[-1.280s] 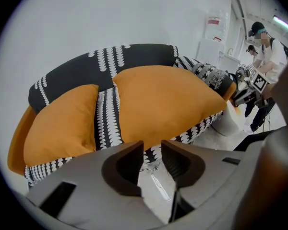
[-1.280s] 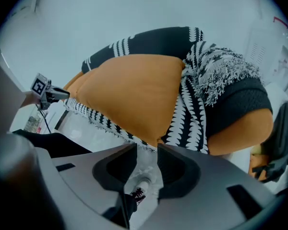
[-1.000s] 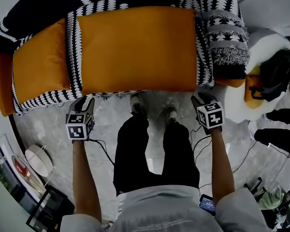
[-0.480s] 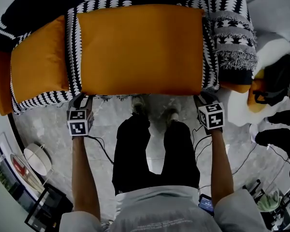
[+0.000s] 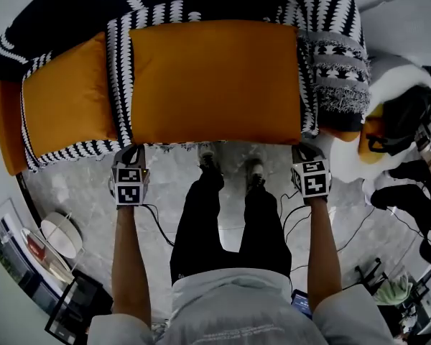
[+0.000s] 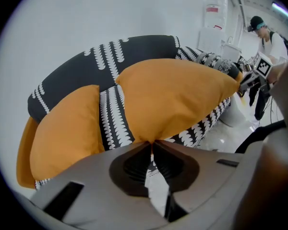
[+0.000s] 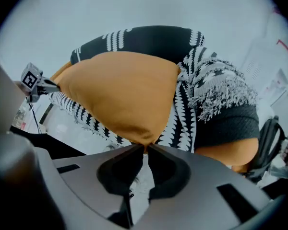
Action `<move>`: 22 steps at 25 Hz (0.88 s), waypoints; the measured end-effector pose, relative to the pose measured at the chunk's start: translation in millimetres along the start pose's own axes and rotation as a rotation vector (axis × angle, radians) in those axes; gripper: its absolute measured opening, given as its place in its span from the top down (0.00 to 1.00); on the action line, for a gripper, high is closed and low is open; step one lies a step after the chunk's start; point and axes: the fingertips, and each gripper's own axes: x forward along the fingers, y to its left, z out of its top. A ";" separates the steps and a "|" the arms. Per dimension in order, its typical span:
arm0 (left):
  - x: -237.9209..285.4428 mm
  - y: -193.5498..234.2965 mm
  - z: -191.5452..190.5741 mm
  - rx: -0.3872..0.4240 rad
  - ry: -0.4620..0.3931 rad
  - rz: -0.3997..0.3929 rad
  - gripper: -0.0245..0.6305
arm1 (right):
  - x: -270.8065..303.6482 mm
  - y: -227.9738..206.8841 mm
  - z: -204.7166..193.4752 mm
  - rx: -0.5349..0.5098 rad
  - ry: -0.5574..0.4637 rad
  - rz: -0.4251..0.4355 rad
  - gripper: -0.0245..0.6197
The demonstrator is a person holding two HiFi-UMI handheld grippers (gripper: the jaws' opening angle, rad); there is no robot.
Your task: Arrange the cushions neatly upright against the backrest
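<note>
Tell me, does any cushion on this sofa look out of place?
Yes. The large orange fabric cushion lies flat across the orange sofa, not upright at its back. The left gripper and right gripper have just closed their fingers on the cushion's front corners.

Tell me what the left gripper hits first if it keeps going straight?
The big orange cushion. The left gripper has just been closing its jaws on that cushion's corner, so going on would likely push deeper in.

Orange sofa (image 5: 5, 131) under black-white throw (image 5: 119, 56); large orange cushion (image 5: 215, 81) beside smaller orange cushion (image 5: 68, 99) on throw.
</note>
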 end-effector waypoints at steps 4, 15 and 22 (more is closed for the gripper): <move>-16.3 7.6 22.9 -0.025 0.018 -0.010 0.91 | -26.2 -5.7 26.0 -0.078 0.035 -0.043 0.91; -34.9 31.2 93.3 -0.024 0.001 -0.082 0.92 | -81.7 -19.2 109.6 0.049 0.034 -0.195 0.91; -37.2 51.6 146.7 -0.010 -0.042 -0.053 0.92 | -101.2 -39.2 175.5 0.054 -0.036 -0.198 0.91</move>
